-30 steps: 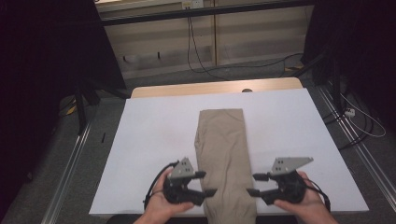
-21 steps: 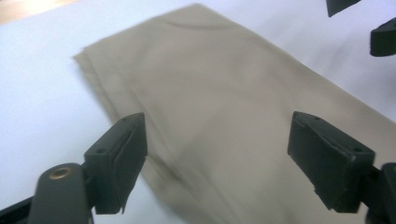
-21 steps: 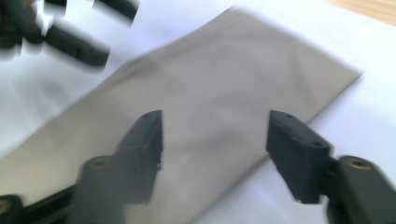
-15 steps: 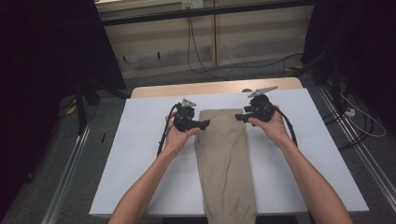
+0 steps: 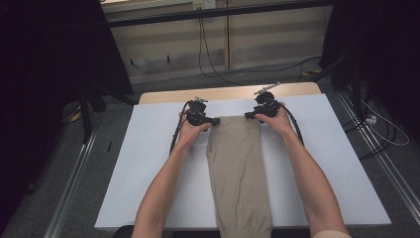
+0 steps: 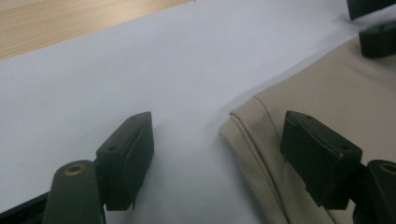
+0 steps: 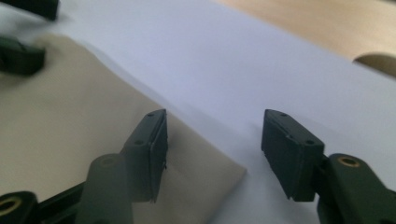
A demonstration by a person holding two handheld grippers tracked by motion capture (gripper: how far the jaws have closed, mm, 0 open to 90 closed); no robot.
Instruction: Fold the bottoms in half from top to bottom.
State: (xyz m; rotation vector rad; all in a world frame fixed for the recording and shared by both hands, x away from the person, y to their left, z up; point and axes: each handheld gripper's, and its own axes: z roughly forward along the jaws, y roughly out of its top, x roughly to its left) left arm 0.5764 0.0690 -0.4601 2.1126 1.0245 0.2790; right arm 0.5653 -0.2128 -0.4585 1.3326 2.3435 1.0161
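Note:
A long beige folded cloth [image 5: 237, 173] lies lengthwise on the white sheet [image 5: 148, 168], running from mid-table to the near edge. My left gripper [image 5: 214, 122] is at the cloth's far left corner and my right gripper [image 5: 250, 116] at its far right corner. In the left gripper view the left gripper [image 6: 224, 158] is open, with the cloth's corner [image 6: 243, 123] between its jaws. In the right gripper view the right gripper [image 7: 219, 154] is open, one jaw over the cloth [image 7: 70, 107] and the other over bare sheet. Neither holds the fabric.
A strip of bare wooden tabletop [image 5: 228, 93] shows beyond the sheet's far edge. The person's forearms [image 5: 163, 183] stretch across the sheet on both sides of the cloth. Cables [image 5: 208, 54] and metal rails [image 5: 74, 178] run along the floor around the table.
Both grippers travelled from the cloth's near end up to its far corners. Over the last half second they shifted only slightly. The cloth lies as before.

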